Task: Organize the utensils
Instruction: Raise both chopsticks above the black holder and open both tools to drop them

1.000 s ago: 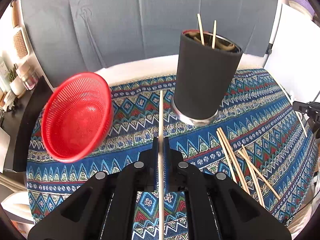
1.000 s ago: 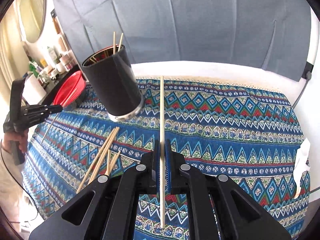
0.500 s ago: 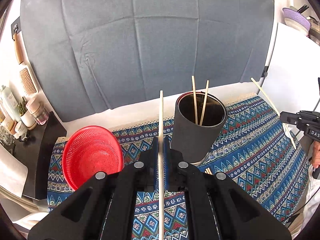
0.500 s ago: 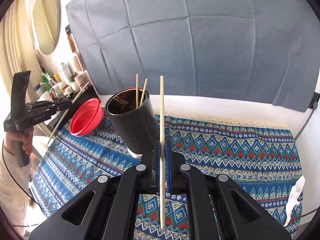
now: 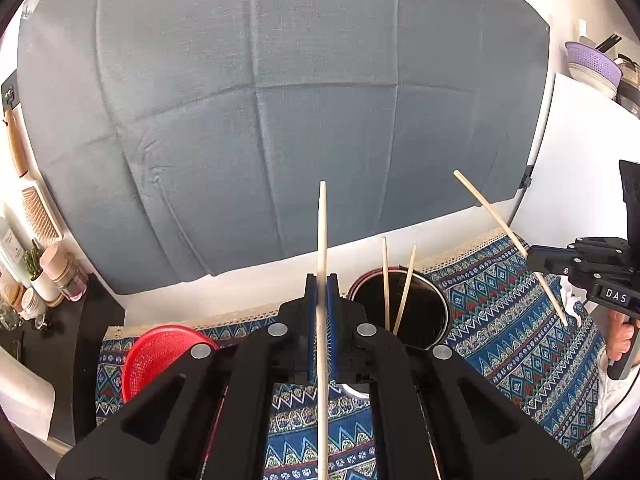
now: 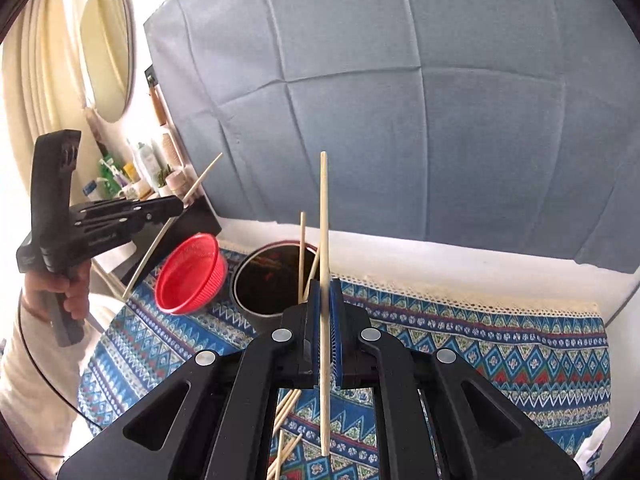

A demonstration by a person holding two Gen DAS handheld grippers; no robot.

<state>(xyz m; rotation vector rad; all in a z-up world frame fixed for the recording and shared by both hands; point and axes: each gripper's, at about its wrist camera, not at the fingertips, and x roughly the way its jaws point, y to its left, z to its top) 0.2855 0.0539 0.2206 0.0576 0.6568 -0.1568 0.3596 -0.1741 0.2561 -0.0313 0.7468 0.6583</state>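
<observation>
My left gripper (image 5: 321, 280) is shut on a wooden chopstick (image 5: 322, 240) that points up. It is raised above the table, left of the black cylindrical holder (image 5: 400, 312), which has two chopsticks (image 5: 385, 280) standing in it. My right gripper (image 6: 325, 286) is shut on another chopstick (image 6: 324, 220), raised just right of the holder (image 6: 272, 284). The right gripper also shows in the left wrist view (image 5: 538, 258), and the left gripper in the right wrist view (image 6: 176, 206). Several loose chopsticks (image 6: 286, 412) lie on the cloth below my right gripper.
A red mesh basket (image 5: 160, 356) sits left of the holder on the blue patterned tablecloth (image 5: 520, 340); it also shows in the right wrist view (image 6: 188, 276). A grey backdrop (image 5: 280, 120) hangs behind. Bottles and jars (image 5: 44, 280) stand on a dark shelf at left.
Both grippers have risen from near the cloth with their chopsticks. The views now look down on the holder's open mouth from higher up.
</observation>
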